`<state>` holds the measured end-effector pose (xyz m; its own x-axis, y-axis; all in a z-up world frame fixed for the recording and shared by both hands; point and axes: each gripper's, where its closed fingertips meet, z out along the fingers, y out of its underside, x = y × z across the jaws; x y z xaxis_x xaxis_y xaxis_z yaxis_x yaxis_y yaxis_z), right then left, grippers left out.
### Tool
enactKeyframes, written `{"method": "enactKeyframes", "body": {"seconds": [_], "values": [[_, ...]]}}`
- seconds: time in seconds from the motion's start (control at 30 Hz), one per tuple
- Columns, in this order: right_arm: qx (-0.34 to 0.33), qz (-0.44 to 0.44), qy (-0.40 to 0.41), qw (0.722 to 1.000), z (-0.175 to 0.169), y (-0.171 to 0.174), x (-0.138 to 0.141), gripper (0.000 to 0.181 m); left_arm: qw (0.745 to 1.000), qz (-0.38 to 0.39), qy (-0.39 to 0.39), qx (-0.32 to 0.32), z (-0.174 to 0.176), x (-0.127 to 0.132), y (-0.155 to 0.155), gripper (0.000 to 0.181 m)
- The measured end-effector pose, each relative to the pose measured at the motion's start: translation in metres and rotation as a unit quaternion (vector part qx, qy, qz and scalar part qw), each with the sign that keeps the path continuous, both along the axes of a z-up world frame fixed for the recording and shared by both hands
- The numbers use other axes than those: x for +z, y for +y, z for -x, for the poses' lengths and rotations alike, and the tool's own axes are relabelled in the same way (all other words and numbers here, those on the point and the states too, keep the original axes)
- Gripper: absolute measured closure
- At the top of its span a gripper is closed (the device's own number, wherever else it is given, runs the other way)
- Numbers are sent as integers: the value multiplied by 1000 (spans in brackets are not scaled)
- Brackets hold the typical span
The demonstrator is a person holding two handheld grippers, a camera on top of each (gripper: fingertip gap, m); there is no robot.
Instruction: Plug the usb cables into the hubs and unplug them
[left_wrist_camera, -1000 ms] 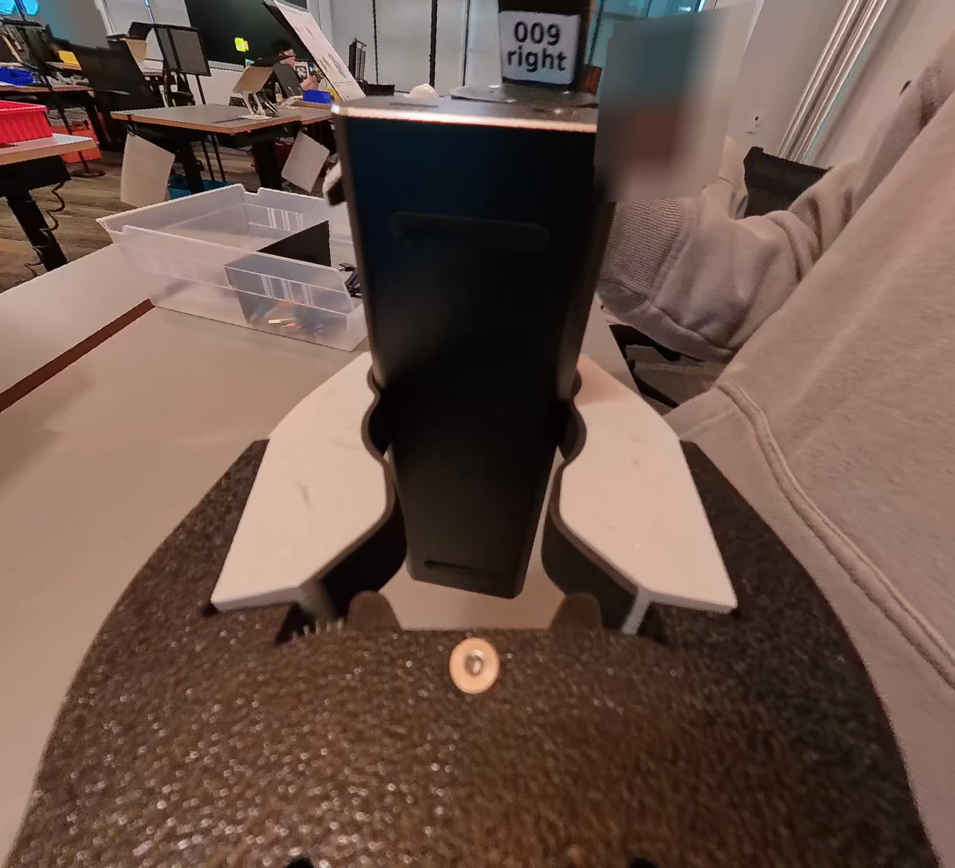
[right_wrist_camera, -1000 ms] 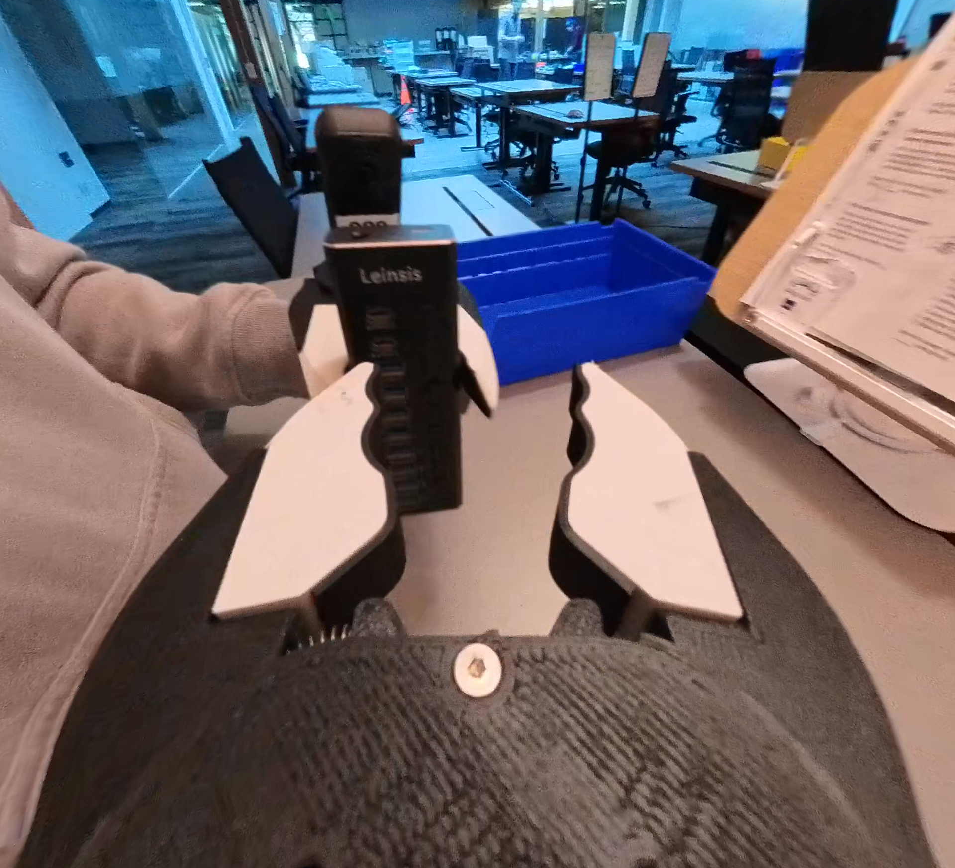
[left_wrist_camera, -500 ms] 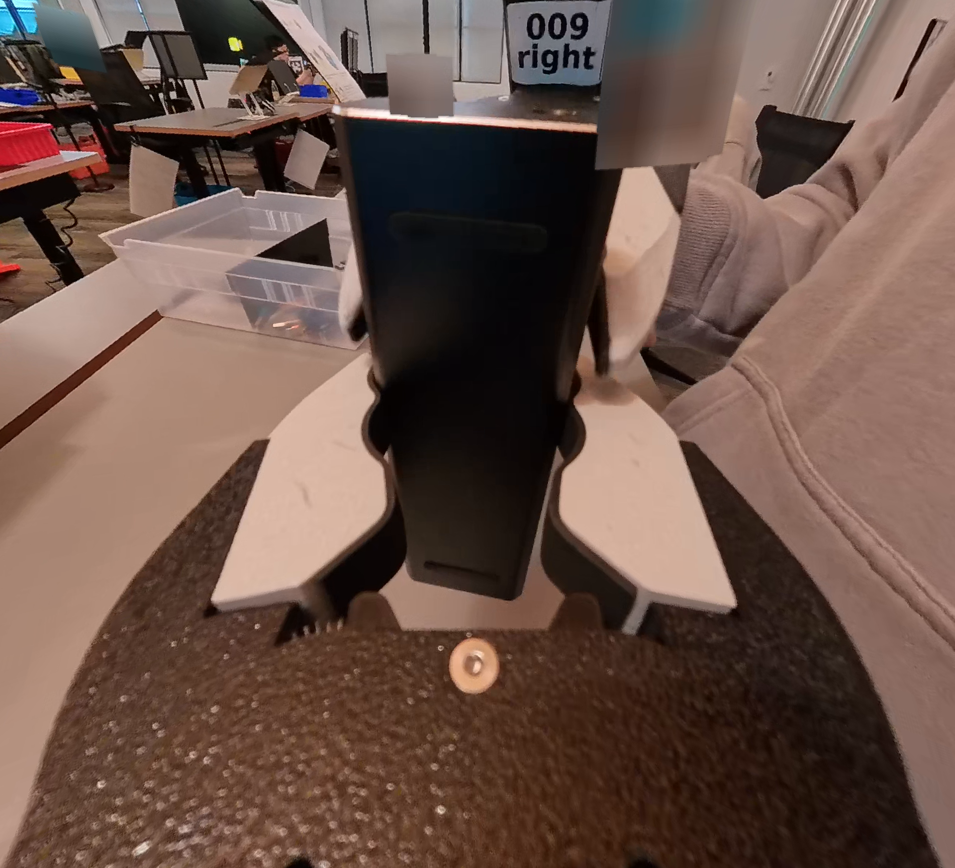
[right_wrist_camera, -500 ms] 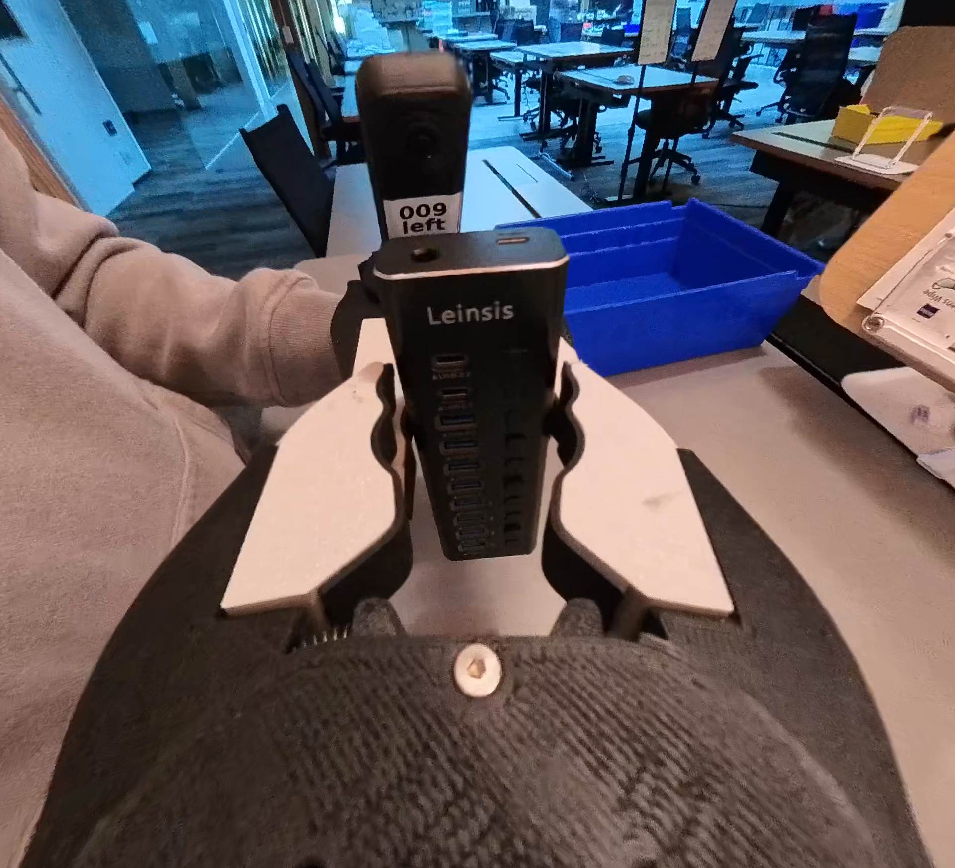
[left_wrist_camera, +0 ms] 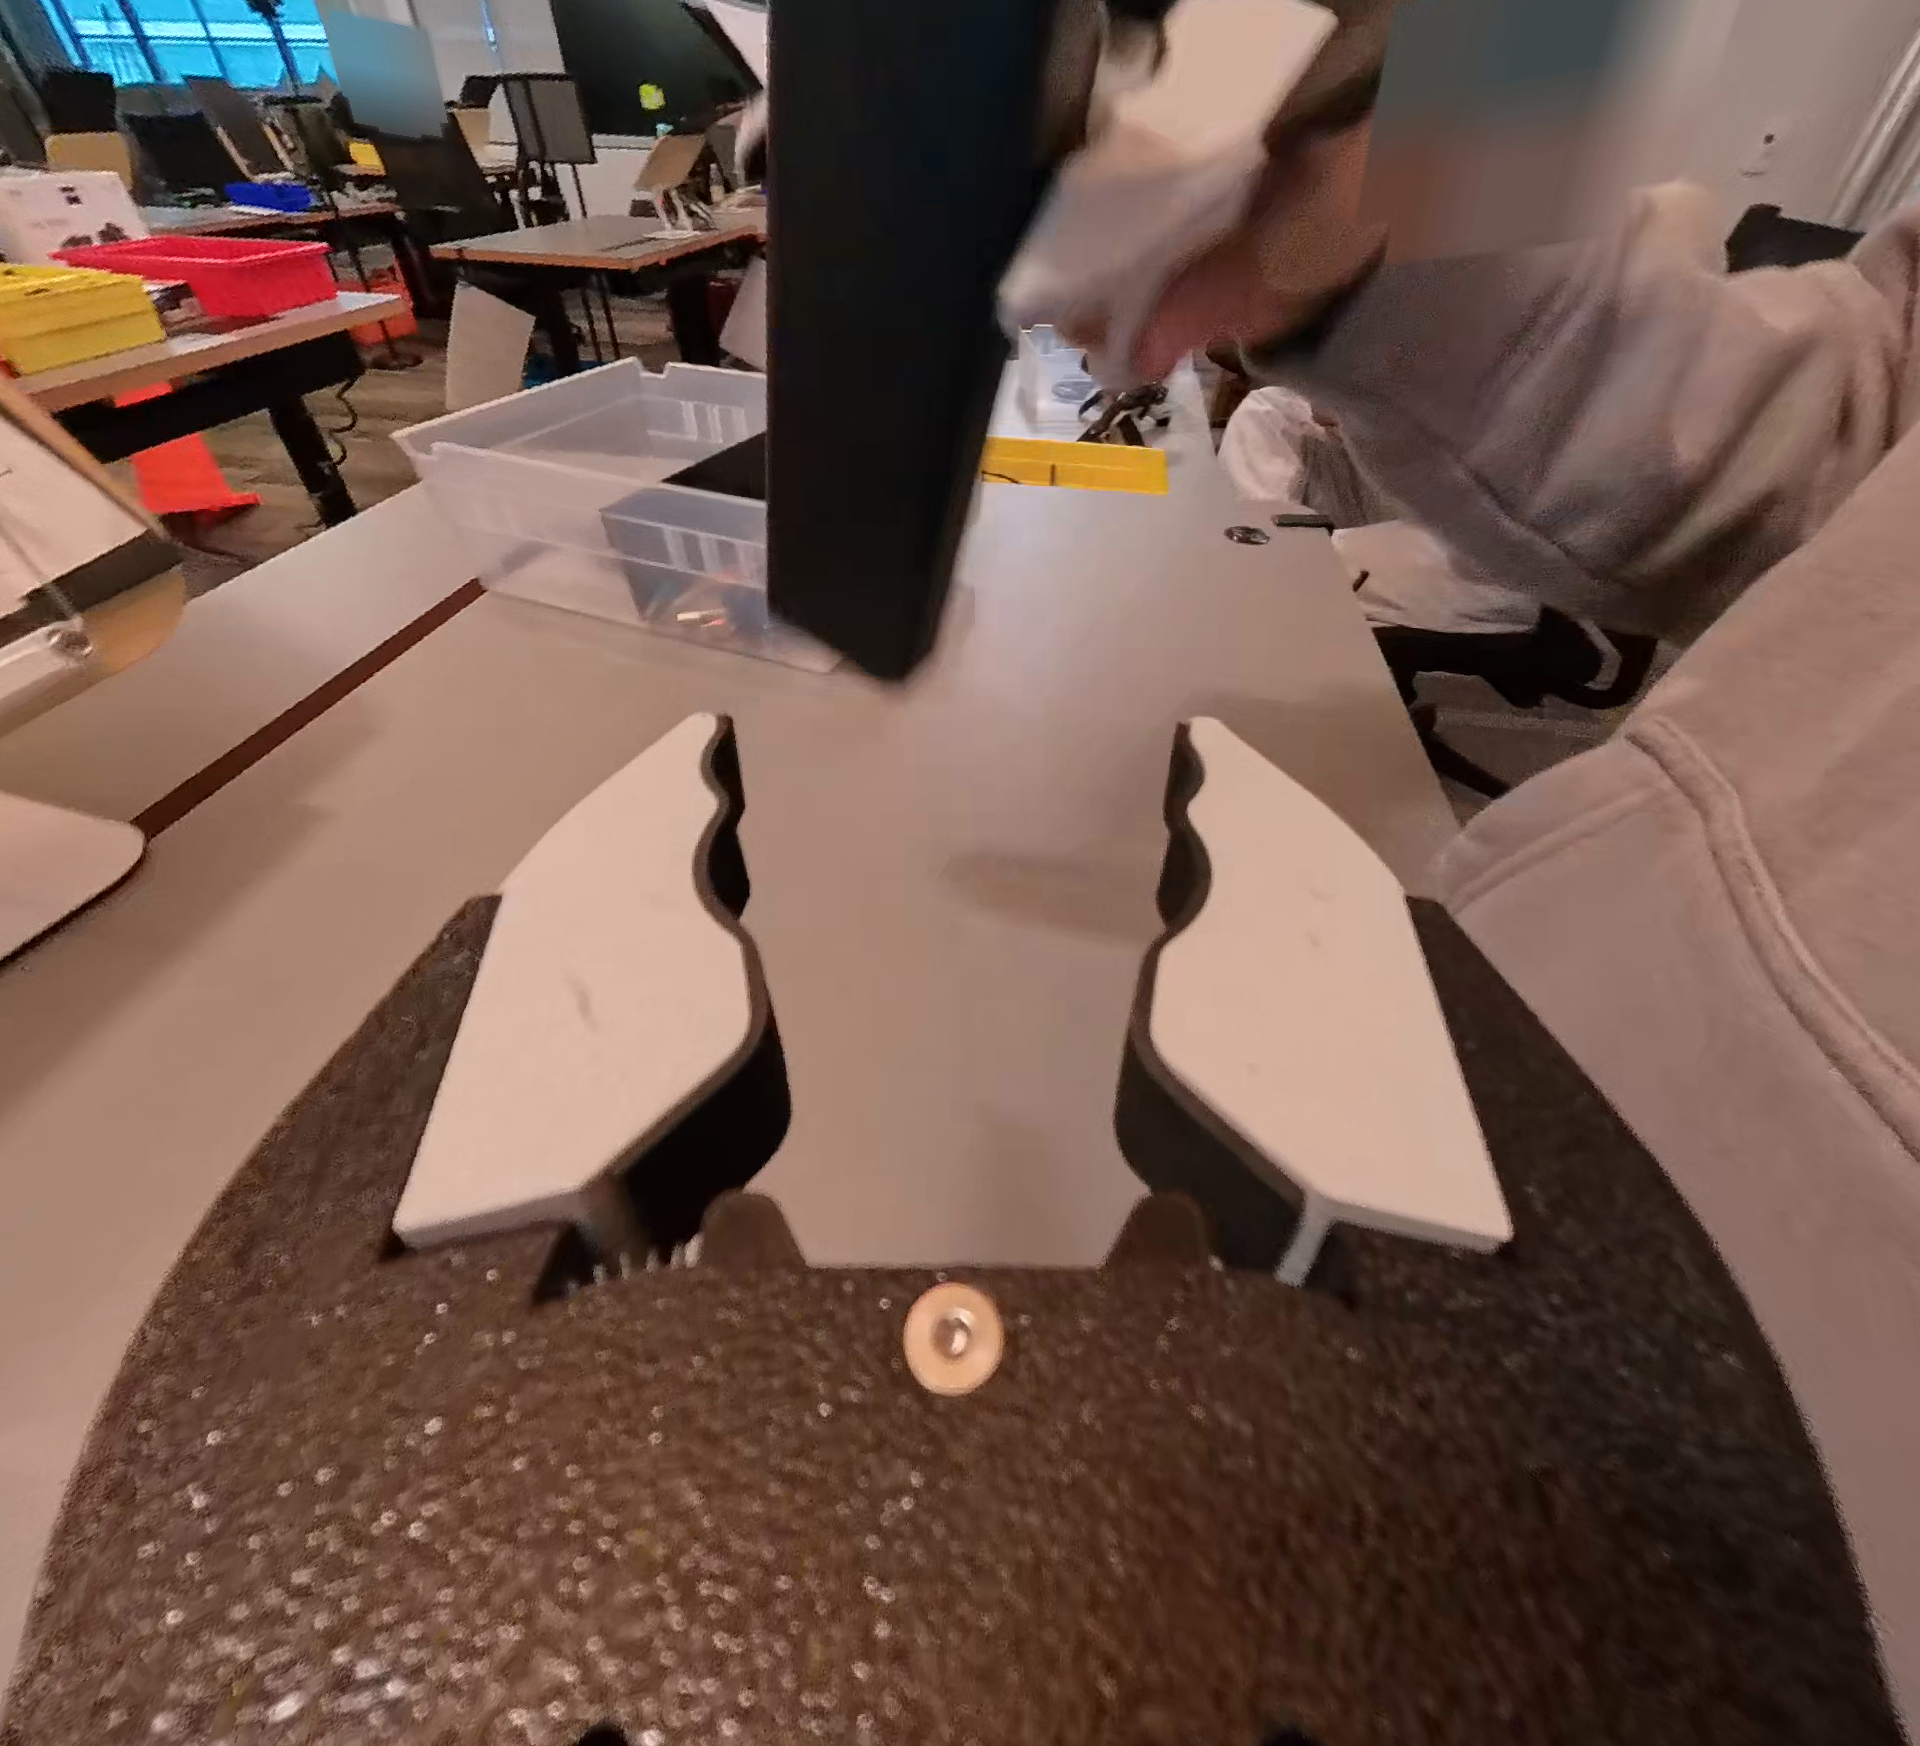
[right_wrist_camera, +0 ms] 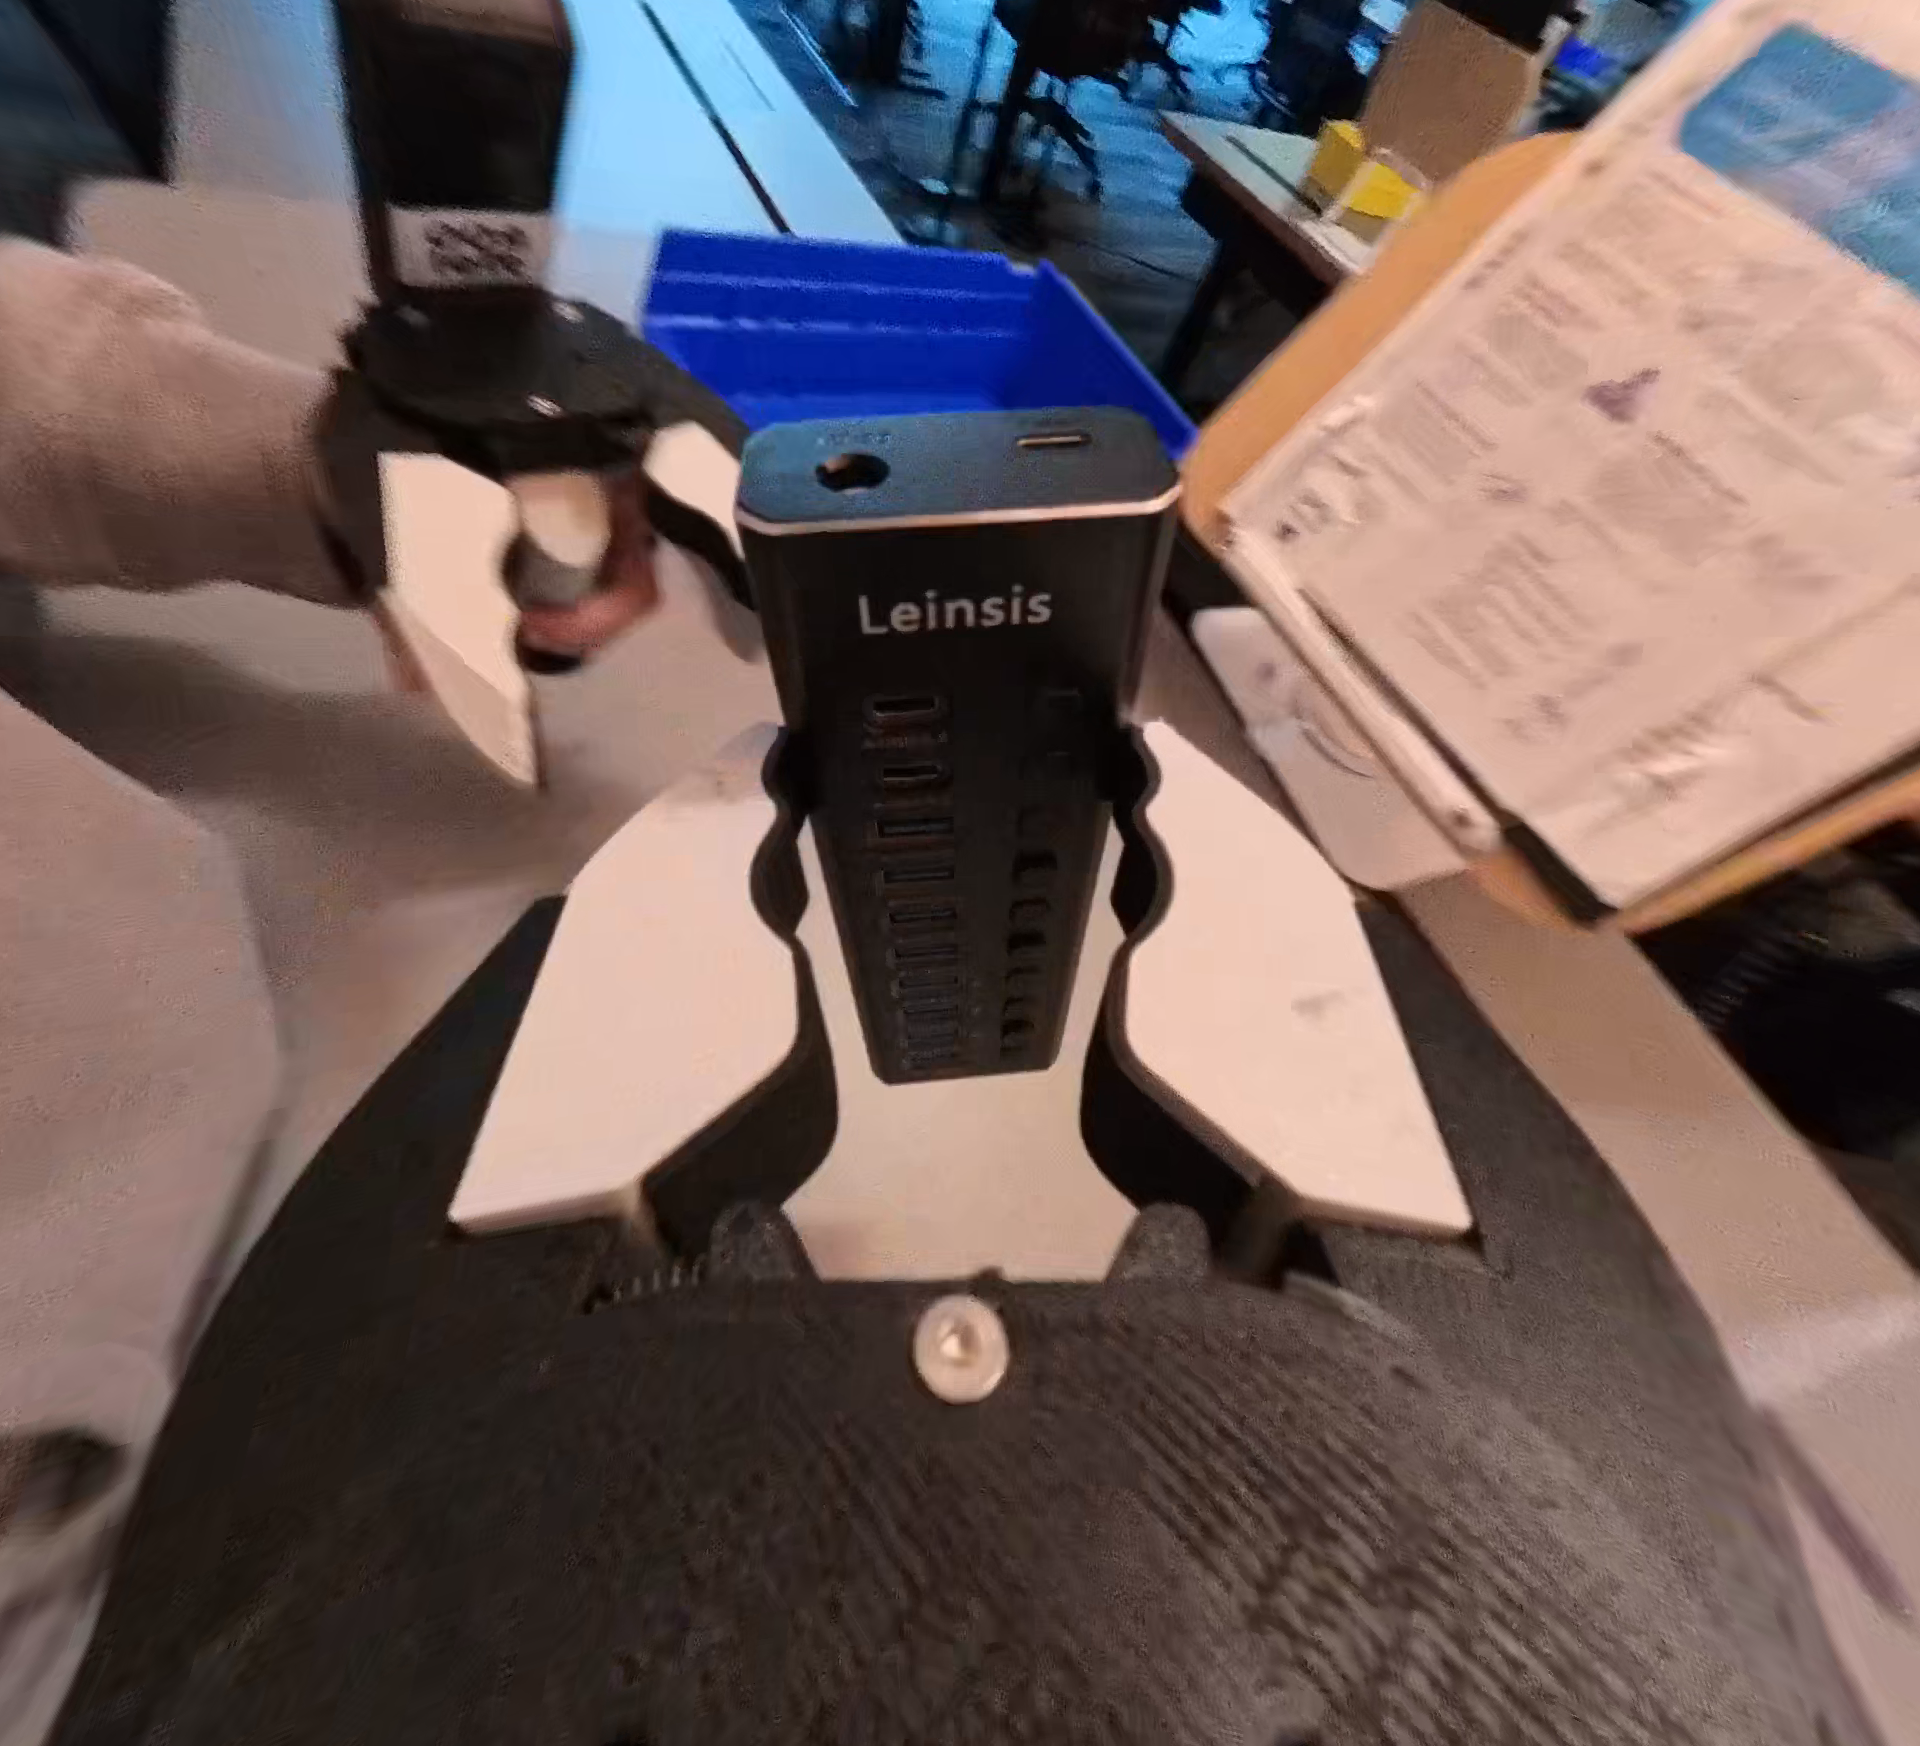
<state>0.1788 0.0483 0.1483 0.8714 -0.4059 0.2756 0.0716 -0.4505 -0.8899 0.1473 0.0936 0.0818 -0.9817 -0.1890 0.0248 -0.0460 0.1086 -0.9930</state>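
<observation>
The black usb hub point(right_wrist_camera: 956, 761) stands upright between the fingers of my right gripper point(right_wrist_camera: 956, 746), which is shut on its lower half; the port rows face the camera. My left gripper point(left_wrist_camera: 951, 740) is open and empty above the table point(left_wrist_camera: 935, 1021). In the left wrist view the hub point(left_wrist_camera: 894, 242) hangs ahead and above as a dark slab, clear of the left fingers, and one white finger point(left_wrist_camera: 1195, 86) of the right gripper shows beside it. In the right wrist view the left gripper point(right_wrist_camera: 561, 574) is blurred, off to the left of the hub.
A clear plastic tray point(left_wrist_camera: 561, 449) with small parts and a yellow bin point(left_wrist_camera: 1070, 462) sit farther along the table. A blue bin point(right_wrist_camera: 883, 346) stands behind the hub. A tilted board with papers point(right_wrist_camera: 1558, 501) is close on the right. A person's grey sleeve point(left_wrist_camera: 1558, 408) reaches in.
My left gripper opened, let go of the hub and drew back. My right gripper shut on the hub and now holds it alone, higher and farther from the left gripper.
</observation>
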Motion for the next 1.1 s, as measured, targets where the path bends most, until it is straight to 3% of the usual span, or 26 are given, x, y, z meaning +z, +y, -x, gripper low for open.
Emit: {"method": "enactKeyframes", "body": {"seconds": [0.1,0.2,0.3,0.4,0.7,0.93,1.1], "values": [[-88,112,-56,988,-45,-80,19,122,1000,9,20,12,-2,-6,14,113],[-161,238,-78,955,-94,-163,25,122,998,28,44,25,-5,-9,24,119],[-190,313,-51,929,-137,-224,18,122,997,48,62,28,-7,-10,27,123],[-200,347,6,916,-175,-263,-5,122,996,47,71,24,-9,-14,23,123],[-193,405,140,883,-246,-317,-100,122,997,13,73,22,-12,-27,20,123],[-131,496,240,824,-247,-334,-165,123,995,17,94,37,-20,-35,25,124],[-115,469,275,831,-254,-323,-189,124,994,11,100,32,-21,-40,19,124]]}}
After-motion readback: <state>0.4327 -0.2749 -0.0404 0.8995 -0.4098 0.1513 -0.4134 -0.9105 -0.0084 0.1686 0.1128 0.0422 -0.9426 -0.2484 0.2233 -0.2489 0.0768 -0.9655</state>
